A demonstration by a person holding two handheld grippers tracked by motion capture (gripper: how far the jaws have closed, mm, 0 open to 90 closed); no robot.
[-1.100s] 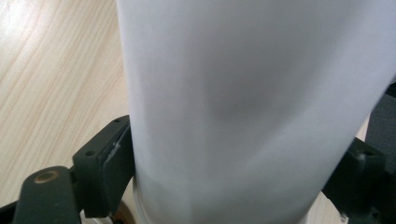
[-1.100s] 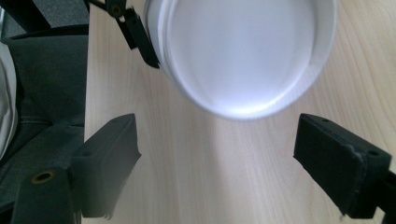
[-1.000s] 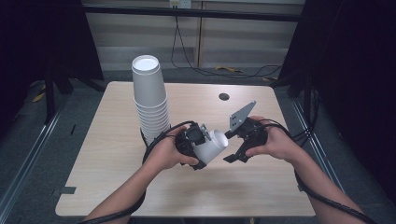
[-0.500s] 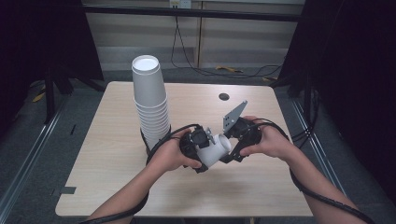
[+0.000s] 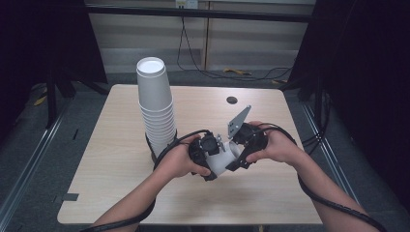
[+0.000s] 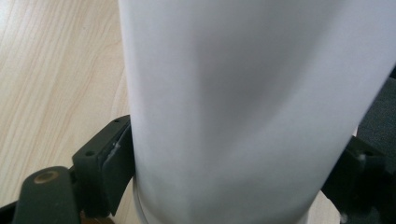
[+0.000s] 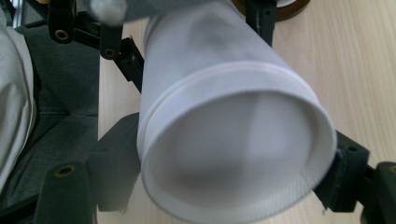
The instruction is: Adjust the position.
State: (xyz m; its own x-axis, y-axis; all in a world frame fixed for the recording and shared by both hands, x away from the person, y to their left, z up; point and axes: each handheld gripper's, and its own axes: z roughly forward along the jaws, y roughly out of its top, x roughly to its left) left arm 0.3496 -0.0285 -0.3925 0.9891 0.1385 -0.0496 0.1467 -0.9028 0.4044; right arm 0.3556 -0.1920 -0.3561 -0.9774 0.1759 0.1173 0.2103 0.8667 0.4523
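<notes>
A white paper cup lies tilted in the air over the table's middle, held between both hands. My left gripper is shut on its body; in the left gripper view the cup wall sits between the two black jaws of that gripper. My right gripper meets the cup from the right. In the right gripper view the cup's recessed bottom faces the camera, and the jaws of that gripper press on either side of it.
A tall stack of white cups stands just left of the hands, with a dark ring at its foot. A small black disc lies at the far side of the wooden table. Cables trail from both grippers.
The right gripper has moved left from about a hand's width away and now has its jaws on the cup's bottom end. The left gripper has kept hold of the cup.
</notes>
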